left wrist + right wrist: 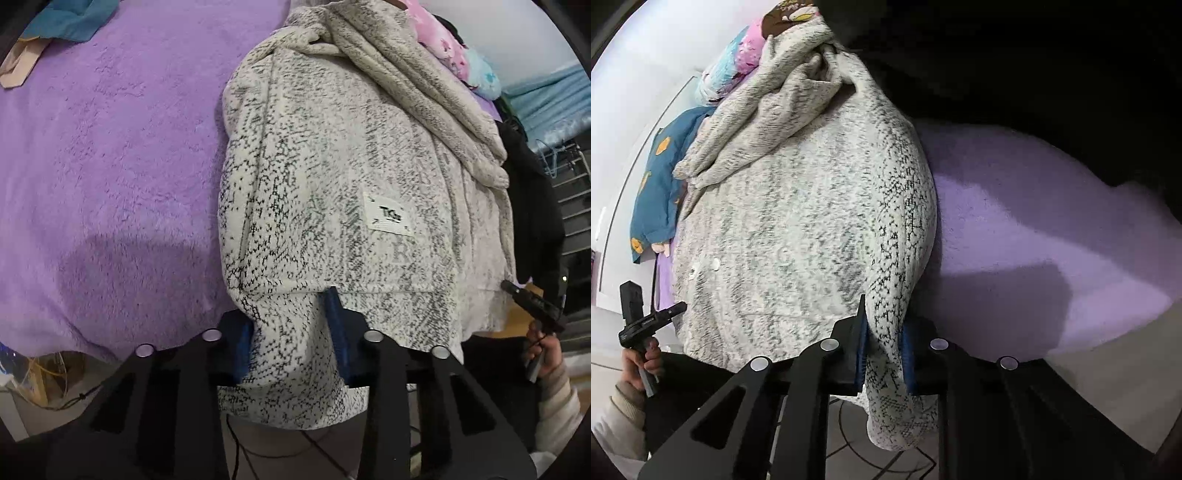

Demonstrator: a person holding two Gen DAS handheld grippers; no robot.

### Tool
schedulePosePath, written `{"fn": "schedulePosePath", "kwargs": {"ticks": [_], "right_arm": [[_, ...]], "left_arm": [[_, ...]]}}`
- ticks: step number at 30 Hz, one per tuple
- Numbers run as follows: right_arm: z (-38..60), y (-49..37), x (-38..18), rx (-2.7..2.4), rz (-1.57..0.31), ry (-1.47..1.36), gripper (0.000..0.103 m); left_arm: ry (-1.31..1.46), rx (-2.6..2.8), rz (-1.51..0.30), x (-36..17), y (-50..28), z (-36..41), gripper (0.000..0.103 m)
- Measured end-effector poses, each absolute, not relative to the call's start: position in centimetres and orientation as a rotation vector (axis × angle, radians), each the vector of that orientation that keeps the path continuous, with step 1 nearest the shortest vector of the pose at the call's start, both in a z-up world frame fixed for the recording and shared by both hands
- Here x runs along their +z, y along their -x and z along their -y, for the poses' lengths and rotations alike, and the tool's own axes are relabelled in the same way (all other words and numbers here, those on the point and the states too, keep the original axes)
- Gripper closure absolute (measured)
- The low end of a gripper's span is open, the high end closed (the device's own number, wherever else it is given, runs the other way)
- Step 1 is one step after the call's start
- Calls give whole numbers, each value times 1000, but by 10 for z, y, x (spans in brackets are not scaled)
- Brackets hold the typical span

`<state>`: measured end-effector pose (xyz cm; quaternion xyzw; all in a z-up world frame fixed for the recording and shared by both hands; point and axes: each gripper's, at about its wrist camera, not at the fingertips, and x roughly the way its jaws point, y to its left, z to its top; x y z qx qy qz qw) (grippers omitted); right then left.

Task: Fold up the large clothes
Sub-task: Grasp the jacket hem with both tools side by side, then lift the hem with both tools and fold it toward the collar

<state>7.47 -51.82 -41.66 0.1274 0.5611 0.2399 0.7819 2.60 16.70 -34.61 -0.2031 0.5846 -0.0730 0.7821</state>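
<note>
- Currently, left gripper (293, 332) jaws clenched on the sweater (332, 177) hem corner; right gripper (884, 354) jaws likewise on the opposite corner (likely to tension the hem for a fold).
- Sweater lies on the purple blanket (110, 166) of the bed, hem overhanging the edge.
- Left view alone shows the sewn label (388, 216); right view shows a blue garment (661, 192).
</note>
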Motion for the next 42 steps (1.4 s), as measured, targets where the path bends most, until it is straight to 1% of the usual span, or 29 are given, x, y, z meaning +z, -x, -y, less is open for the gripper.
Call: {"fn": "schedulePosePath", "kwargs": {"ticks": [3, 5, 8, 11, 16, 22, 34, 42], "right_arm": [[519, -68, -403, 551, -1174, -273, 90], [519, -64, -395, 560, -1154, -278, 91], [517, -61, -384, 556, -1131, -305, 91], [512, -57, -365, 585, -1087, -302, 92], [497, -50, -327, 635, -988, -253, 94], [507, -64, -288, 655, -916, -292, 94], [514, -103, -243, 683, -824, -411, 94], [519, -134, -219, 706, -790, -459, 94]], "left_arm": [[471, -173, -1256, -341, -22, -171, 82], [511, -187, -1246, -338, -20, -175, 86], [626, -198, -1252, -336, -16, -185, 88], [667, -197, -1266, -330, -16, -187, 90], [673, -227, -1264, -308, -25, -179, 91], [701, -264, -1228, -273, -41, -180, 92], [812, -331, -1148, -216, -86, -196, 92], [814, -323, -1108, -186, -119, -212, 92]]}}
